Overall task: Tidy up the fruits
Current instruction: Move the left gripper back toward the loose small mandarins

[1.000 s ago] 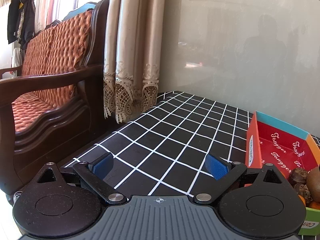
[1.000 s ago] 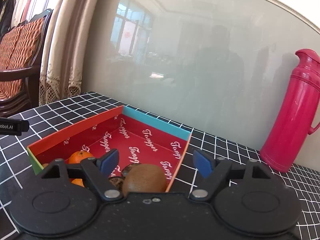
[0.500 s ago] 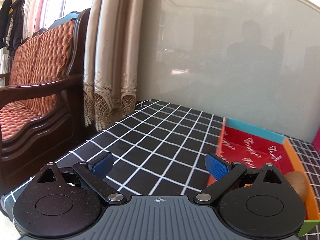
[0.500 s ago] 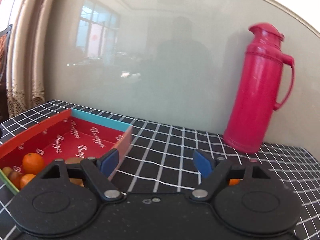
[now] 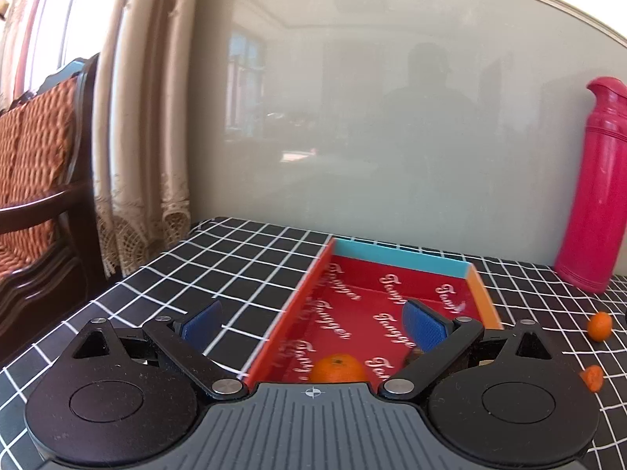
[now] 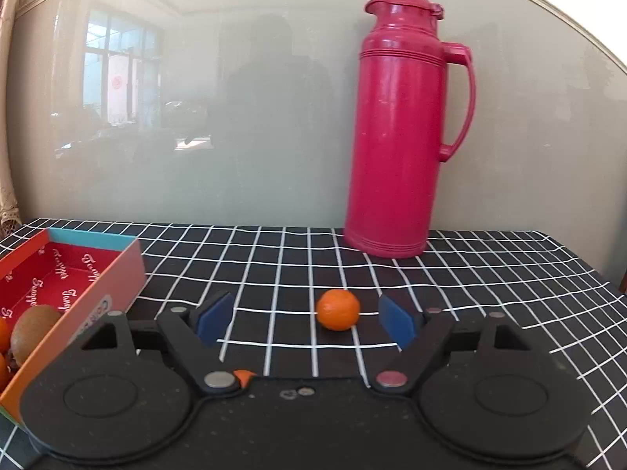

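A red cardboard box (image 5: 376, 313) with a teal far wall lies on the checked table; an orange (image 5: 337, 368) sits in it near my left gripper (image 5: 311, 323), which is open and empty over the box's left wall. In the right wrist view the box (image 6: 98, 274) is at the left with a kiwi (image 6: 33, 331) inside. A loose orange (image 6: 338, 309) lies on the table between and just beyond the open, empty fingers of my right gripper (image 6: 305, 323). An orange bit (image 6: 243, 376) peeks from under that gripper. Two orange fruits (image 5: 599, 325) (image 5: 591, 376) lie right of the box.
A tall pink thermos (image 6: 399, 129) stands at the back of the table against the glossy wall; it also shows in the left wrist view (image 5: 599, 203). A wooden sofa (image 5: 35, 196) and curtains (image 5: 145, 117) stand beyond the table's left edge.
Both grippers have swung to the right. The box moved into the middle of the left view; the right view left the box and now faces the loose orange and thermos.
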Demonstrator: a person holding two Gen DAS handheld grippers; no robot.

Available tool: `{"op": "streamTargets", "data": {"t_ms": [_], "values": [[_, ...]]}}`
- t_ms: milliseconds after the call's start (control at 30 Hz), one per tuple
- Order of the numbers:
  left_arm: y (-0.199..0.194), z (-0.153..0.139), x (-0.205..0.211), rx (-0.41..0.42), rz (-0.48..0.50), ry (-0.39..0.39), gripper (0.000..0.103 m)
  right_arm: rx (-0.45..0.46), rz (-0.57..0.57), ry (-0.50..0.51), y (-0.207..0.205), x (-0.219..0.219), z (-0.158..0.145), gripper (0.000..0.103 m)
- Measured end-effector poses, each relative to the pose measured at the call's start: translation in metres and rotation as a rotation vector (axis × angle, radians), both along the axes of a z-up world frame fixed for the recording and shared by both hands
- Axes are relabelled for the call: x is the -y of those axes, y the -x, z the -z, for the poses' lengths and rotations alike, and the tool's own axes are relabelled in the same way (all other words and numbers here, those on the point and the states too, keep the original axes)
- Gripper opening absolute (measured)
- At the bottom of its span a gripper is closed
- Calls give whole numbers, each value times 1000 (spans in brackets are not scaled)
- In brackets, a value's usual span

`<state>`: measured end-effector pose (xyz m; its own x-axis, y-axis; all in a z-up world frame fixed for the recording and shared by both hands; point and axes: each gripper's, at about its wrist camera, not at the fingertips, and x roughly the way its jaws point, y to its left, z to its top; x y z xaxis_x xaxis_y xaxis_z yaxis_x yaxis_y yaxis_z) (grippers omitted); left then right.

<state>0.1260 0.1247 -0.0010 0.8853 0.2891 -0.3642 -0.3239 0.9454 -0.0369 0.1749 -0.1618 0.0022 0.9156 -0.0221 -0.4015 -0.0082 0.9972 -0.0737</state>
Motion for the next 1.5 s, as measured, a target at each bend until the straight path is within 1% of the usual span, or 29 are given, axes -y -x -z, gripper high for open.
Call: {"op": "streamTargets", "data": {"t_ms": [333,533,700,867,1133,1267,1500], "values": [[-11,-1,42,-1,90,-15,98,8,72,-8,4,40,-2,81],[-14,1,70,-6,149,-51,98,4,112,-18,7,64,-2,81],[-16,2,88,-11,183,-57,98,-4,128,-29,8,76,-1,81],[-19,2,105,-13,221,-53,98,-7,138,-22,12,87,2,81],[-25,6,135,-21,279,-42,98,-20,188,-15,19,116,6,81],[-32,12,152,-37,313,-40,98,-21,213,-13,23,132,8,81],[-44,25,182,-96,384,-51,98,-25,252,-22,25,155,10,81]]}}
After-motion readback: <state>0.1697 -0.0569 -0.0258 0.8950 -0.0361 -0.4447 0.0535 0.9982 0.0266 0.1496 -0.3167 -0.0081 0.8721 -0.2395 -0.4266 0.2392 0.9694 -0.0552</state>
